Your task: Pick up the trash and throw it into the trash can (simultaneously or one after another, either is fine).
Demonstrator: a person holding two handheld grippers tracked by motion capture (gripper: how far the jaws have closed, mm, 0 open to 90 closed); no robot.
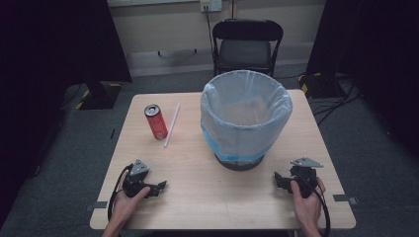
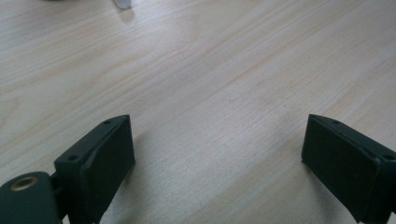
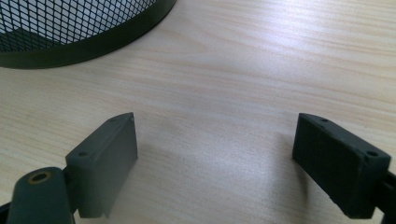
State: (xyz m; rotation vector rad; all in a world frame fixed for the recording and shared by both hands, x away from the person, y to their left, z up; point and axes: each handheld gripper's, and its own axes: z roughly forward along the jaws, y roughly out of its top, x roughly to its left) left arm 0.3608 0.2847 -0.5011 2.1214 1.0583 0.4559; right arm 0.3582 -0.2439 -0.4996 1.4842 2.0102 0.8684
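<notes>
A red drink can (image 1: 156, 121) stands upright on the left half of the wooden table (image 1: 197, 197), with a white straw (image 1: 172, 125) lying just right of it. A black mesh waste bin (image 1: 245, 117) lined with a clear bag stands in the middle right. My left gripper (image 1: 157, 187) rests near the front left edge, open, jaws pointing right with bare wood between them (image 2: 217, 154). My right gripper (image 1: 279, 179) rests near the front right, open, its jaws empty (image 3: 215, 154) and aimed toward the bin's base (image 3: 93, 42).
A black folding chair (image 1: 247, 44) stands behind the table's far edge. Cables lie on the grey floor at the right (image 1: 341, 98). Dark curtains hang on both sides. The straw's tip (image 2: 122, 3) pokes in at the top of the left gripper view.
</notes>
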